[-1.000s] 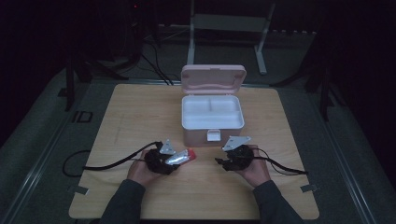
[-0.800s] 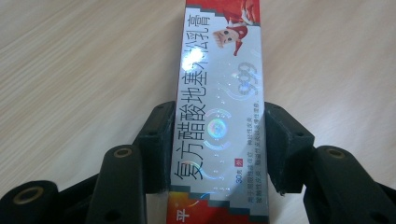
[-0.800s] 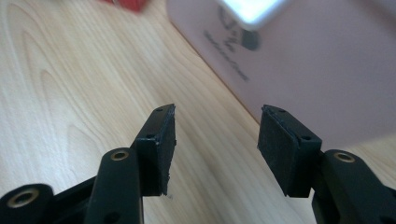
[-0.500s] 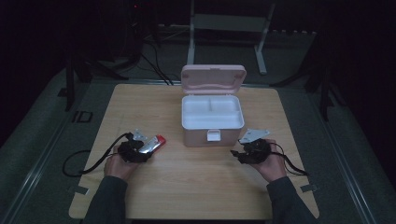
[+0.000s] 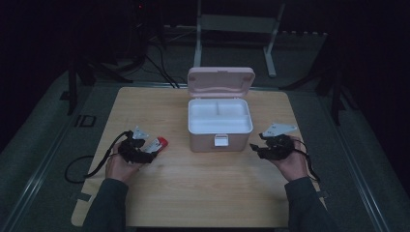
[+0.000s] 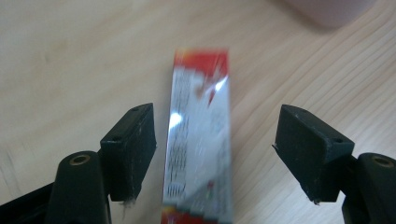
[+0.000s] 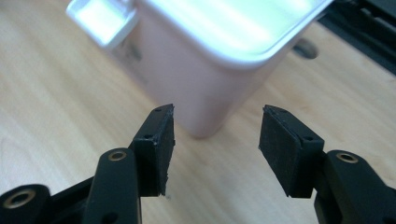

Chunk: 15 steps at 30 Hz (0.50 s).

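Pink box (image 5: 220, 126), lid up, white inside

Both forearms wear dark grey long sleeves. The left gripper (image 5: 145, 150) and right gripper (image 5: 270, 147) are black, each topped by a pale grey three-cornered plate, with a black cable trailing off. Their fingers (image 6: 130, 149) are blocky matte black pads with small holes, pivoting on brass-ringed screws.
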Tool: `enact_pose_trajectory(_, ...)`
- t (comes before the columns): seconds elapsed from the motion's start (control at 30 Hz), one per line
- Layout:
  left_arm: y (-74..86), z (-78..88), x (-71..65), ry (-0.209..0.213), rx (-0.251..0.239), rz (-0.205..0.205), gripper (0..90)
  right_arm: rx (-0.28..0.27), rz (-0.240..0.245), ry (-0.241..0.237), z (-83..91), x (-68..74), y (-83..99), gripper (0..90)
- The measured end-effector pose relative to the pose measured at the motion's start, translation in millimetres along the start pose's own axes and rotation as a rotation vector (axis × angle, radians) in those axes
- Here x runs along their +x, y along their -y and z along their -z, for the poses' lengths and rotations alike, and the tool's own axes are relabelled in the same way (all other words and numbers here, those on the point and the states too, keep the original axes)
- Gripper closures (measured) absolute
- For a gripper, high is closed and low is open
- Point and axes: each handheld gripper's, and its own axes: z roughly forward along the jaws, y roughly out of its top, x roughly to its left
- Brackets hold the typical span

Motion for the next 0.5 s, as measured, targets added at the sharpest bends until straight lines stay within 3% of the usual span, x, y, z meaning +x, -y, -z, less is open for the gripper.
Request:
enact_pose_trajectory(0.17, -33.7, 13.3, -8.2, 0.054, -0.064, -0.042, 31.8, -0.053, -0.049, 0.034, 8.5, -10.5, -18.6, 41.8)
enact_pose_trajectory(0.37, -72.6, 22.1, -19.9, 0.125, -0.162, -0.013, 33.4, -0.068, -0.121, 0.057, 1.8, -25.3, -36.7, 39.5)
enact_pose_trajectory(0.5, -96.1, 15.4, -30.4, 0.141, -0.173, -0.003, 34.3, -0.055, -0.158, 0.053, -12.1, -33.2, -42.2, 39.3)
